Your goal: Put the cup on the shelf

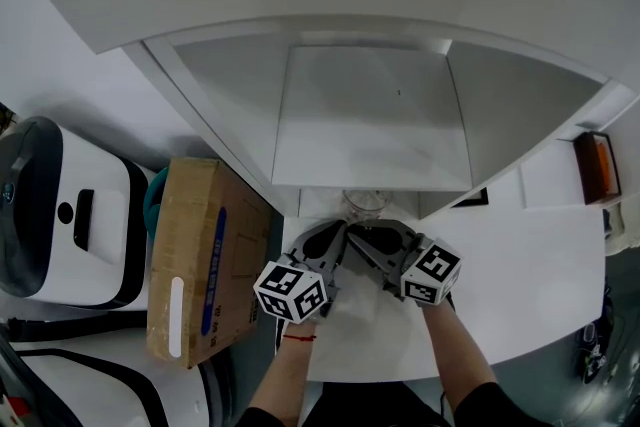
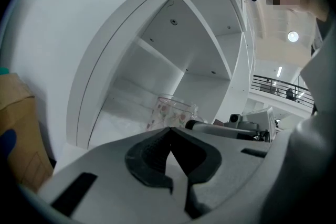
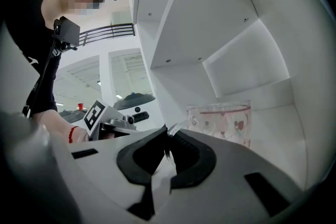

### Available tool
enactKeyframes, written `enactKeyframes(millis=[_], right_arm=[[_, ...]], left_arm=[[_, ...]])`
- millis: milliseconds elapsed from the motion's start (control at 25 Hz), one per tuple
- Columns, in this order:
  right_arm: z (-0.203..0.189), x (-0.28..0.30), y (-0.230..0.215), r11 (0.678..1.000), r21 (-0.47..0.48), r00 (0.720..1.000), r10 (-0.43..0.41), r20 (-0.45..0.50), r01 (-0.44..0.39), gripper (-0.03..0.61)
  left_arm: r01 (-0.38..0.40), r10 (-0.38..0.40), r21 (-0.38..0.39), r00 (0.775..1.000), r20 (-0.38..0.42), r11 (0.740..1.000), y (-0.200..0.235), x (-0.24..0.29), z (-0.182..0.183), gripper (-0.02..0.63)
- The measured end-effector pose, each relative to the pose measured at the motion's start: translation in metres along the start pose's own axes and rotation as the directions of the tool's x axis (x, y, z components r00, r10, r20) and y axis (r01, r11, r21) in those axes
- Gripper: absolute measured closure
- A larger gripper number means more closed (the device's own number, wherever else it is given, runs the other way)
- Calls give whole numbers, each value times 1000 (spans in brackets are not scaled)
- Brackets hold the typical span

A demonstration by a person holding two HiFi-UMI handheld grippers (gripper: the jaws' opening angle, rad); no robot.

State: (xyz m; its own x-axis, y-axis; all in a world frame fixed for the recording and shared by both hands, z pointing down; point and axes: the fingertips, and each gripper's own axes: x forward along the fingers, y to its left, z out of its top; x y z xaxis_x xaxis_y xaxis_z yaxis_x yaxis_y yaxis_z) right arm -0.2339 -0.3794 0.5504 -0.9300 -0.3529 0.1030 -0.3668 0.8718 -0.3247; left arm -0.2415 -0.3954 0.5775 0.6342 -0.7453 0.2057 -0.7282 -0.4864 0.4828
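Right tool (image 3: 168, 136): jaws drawn in to a thin slit, pinching the clear handle (image 3: 176, 126) of the cup (image 3: 223, 122) between the dark pads.
Left tool (image 2: 169, 132): jaws brought together at the tips, with nothing between them. It hung just beside the right tool, and its tips pointed toward the cup. Whether they touched the glass could not be told.
Tools, head view: the left tool (image 1: 338, 233) and right tool (image 1: 365, 235) converged in front of the cup, the marker cubes (image 1: 291, 292) toward the person.
Cup, position: upright at the front lip of the middle opening of the shelf (image 1: 230, 5), just ahead of both tools.
Cup, description: clear glass with a pink heart print and a pink line near the rim.
Cup, contents: could not be told.
Shelf, edges: white, with a curved front. Upright dividers stood either side of the middle opening, well apart from the cup.
Shelf, open room: the compartment floor ran back from the cup to the rear wall.
Surface (image 1: 540, 275): white, carrying the tools' end of the scene. Its near edge lay under the person's forearms.
Cardboard box (image 1: 200, 255): closed, standing left of the surface and against the shelf's left side. Contents were hidden.
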Motion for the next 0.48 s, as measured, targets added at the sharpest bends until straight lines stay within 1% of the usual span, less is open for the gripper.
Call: enactKeyframes(millis=[120, 280, 480], right_arm=[[-4, 2, -2, 1000, -13, 1000, -3, -16, 3, 563], [-3, 4, 0, 1000, -24, 1000, 7, -12, -7, 563], [-9, 4, -8, 999, -45, 999, -32, -34, 31, 563]], left_arm=[[-10, 10, -2, 1000, 11, 1000, 1, -3, 2, 609], [-12, 12, 6, 1000, 12, 1000, 1, -6, 3, 609], [-17, 17, 14, 999, 27, 1000, -2, -11, 4, 609]])
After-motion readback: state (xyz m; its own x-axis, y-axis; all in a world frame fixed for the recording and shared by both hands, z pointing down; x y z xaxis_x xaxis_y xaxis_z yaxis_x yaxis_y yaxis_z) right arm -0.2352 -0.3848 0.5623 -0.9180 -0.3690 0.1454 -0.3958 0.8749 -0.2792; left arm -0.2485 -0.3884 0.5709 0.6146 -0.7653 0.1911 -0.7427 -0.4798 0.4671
